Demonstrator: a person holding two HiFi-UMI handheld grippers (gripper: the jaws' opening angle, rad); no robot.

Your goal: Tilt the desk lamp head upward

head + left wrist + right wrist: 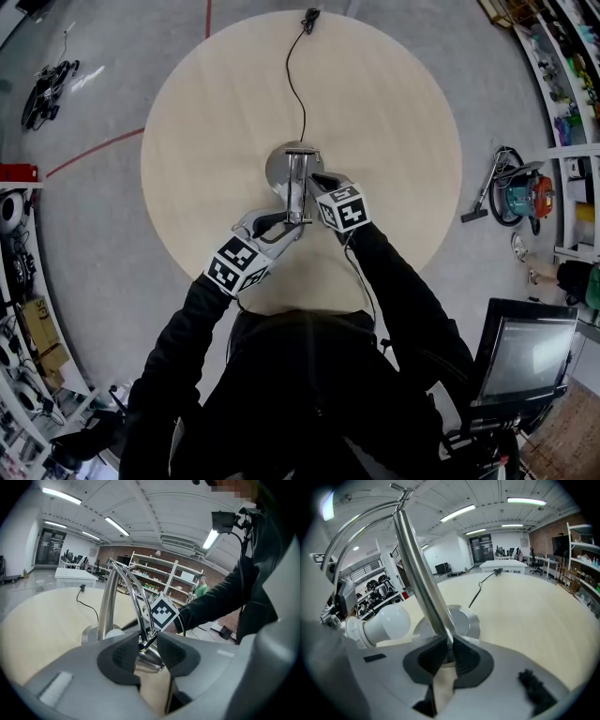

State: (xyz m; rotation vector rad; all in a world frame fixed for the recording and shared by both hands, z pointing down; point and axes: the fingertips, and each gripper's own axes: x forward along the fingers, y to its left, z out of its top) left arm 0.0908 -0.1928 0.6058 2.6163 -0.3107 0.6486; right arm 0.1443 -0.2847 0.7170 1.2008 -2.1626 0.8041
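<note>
– where was the lamp head (149,660) just then?
– low down, hanging off the arched rods (132,590) on the person's side of the post (419,578), its white bulb (388,620) close beside that post. the left gripper (149,645) had the chrome head clamped between its pads.
– and the right gripper (447,649)?
– clenched on the post, right down by the round base (465,620). the desk lamp (298,178) itself stood near the middle of the round table (403,112), its black cord (294,84) trailing away to the far edge.
</note>
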